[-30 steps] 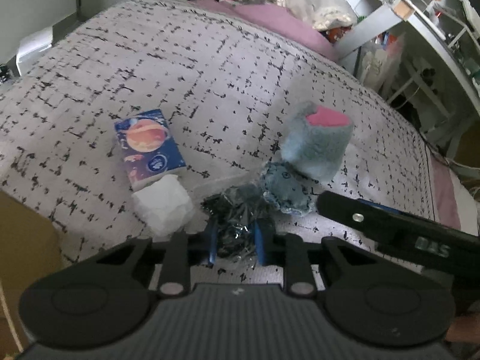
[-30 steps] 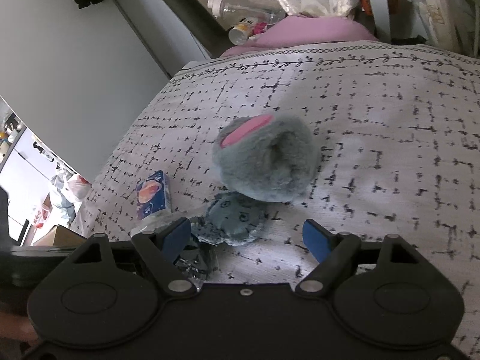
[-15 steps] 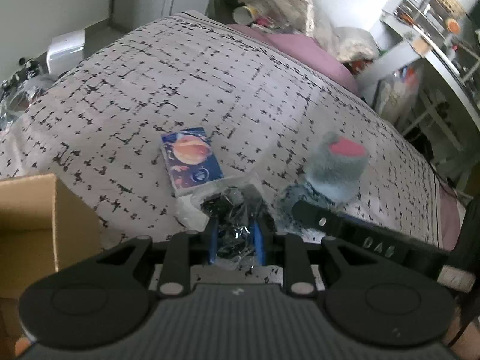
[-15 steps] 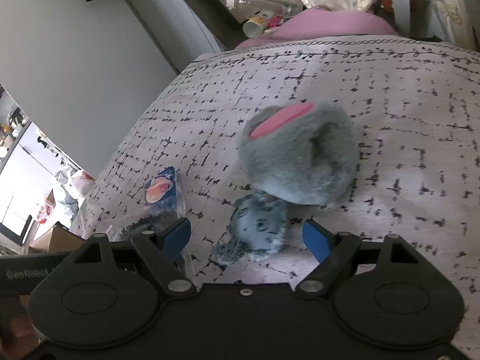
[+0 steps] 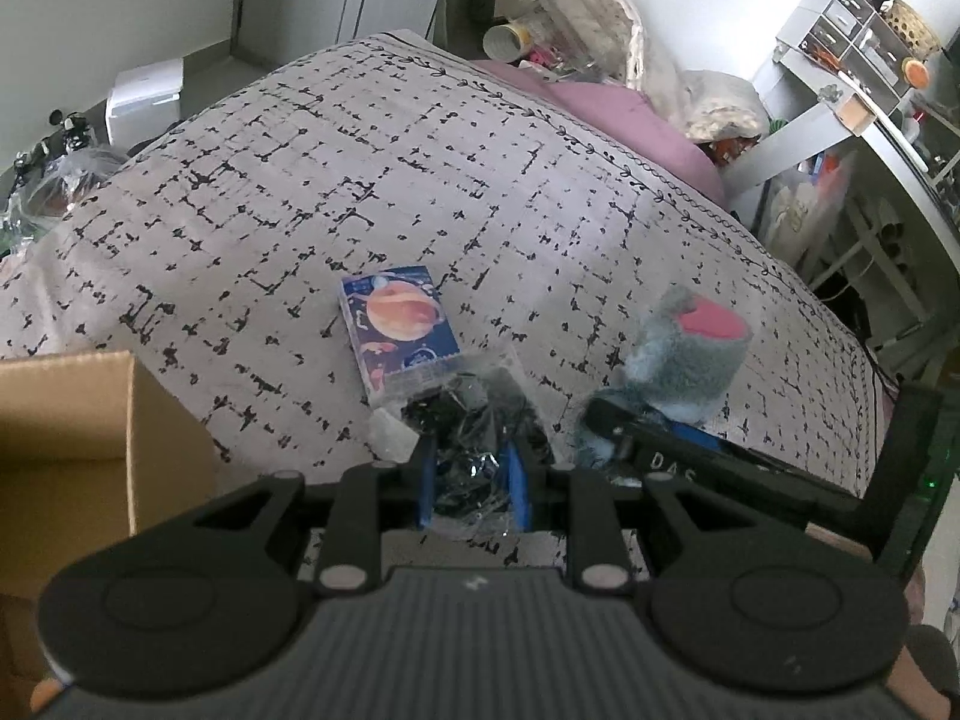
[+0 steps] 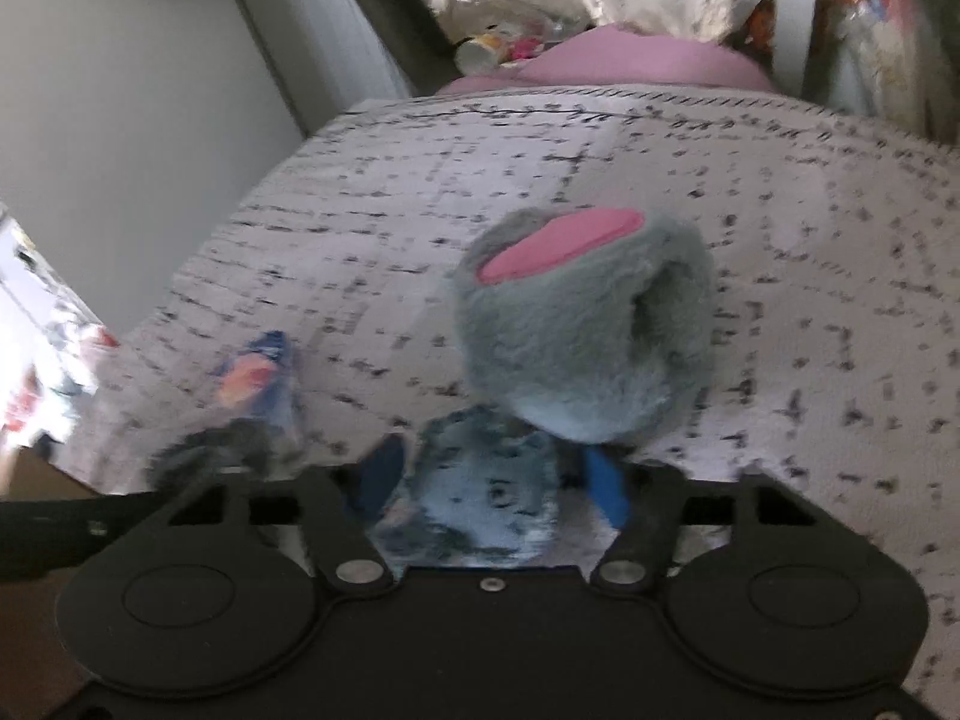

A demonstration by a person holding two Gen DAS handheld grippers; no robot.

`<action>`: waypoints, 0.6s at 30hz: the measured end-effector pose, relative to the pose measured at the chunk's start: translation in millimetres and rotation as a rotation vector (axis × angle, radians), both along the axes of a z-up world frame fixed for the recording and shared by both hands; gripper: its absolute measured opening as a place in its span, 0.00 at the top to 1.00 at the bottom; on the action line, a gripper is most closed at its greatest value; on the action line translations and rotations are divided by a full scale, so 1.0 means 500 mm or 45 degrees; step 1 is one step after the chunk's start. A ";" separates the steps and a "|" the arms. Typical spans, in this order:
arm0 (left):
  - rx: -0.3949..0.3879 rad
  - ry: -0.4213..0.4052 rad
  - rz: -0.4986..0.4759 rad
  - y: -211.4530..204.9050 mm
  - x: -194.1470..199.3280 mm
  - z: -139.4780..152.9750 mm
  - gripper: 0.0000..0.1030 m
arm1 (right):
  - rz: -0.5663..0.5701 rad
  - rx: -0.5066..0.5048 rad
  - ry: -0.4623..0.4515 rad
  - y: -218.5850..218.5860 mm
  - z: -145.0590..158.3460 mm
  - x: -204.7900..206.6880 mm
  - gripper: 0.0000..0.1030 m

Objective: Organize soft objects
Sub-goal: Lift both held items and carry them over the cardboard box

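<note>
My left gripper (image 5: 471,468) is shut on a clear plastic bag of dark items (image 5: 474,420) and holds it above the patterned bed cover (image 5: 300,192). A blue tissue pack with a planet print (image 5: 399,324) lies just beyond it. A grey plush slipper with a pink sole (image 5: 690,360) stands to the right; it fills the right wrist view (image 6: 576,336). My right gripper (image 6: 489,474) is closed around a small blue-grey furry piece (image 6: 480,504) in front of the slipper.
An open cardboard box (image 5: 72,420) stands at the left below the bed edge. A pink pillow (image 5: 630,120) and bottles and bags lie at the bed's far end. A white shelf unit (image 5: 840,78) stands at the right.
My left gripper rose and drew back with the bag, bringing the cardboard box into view. My right gripper moved in and closed from wide open onto the blue-grey furry piece.
</note>
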State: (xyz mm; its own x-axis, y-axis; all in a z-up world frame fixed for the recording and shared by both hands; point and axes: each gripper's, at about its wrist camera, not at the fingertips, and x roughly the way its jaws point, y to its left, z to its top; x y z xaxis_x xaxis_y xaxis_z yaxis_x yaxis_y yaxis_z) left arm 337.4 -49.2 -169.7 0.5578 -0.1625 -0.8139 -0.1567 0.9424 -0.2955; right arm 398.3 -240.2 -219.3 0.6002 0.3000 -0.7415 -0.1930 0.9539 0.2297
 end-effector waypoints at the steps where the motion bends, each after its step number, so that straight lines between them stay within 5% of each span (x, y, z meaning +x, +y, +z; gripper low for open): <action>1: 0.002 0.003 -0.001 0.001 -0.002 0.000 0.77 | 0.002 0.009 0.006 -0.003 0.000 -0.001 0.65; 3: 0.006 0.011 -0.004 0.001 -0.006 0.001 0.77 | 0.011 0.051 0.027 -0.014 0.002 -0.009 0.76; 18: 0.030 -0.055 -0.053 -0.024 -0.066 0.057 0.77 | 0.001 0.079 -0.013 -0.077 0.071 -0.119 0.79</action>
State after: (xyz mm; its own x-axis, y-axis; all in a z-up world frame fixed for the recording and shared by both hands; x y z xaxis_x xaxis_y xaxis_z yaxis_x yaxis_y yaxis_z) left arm 304.3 -61.4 -141.4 0.5860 -0.1673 -0.7929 -0.1050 0.9545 -0.2791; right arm 338.9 -278.5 -183.8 0.6074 0.3462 -0.7150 -0.1968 0.9376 0.2867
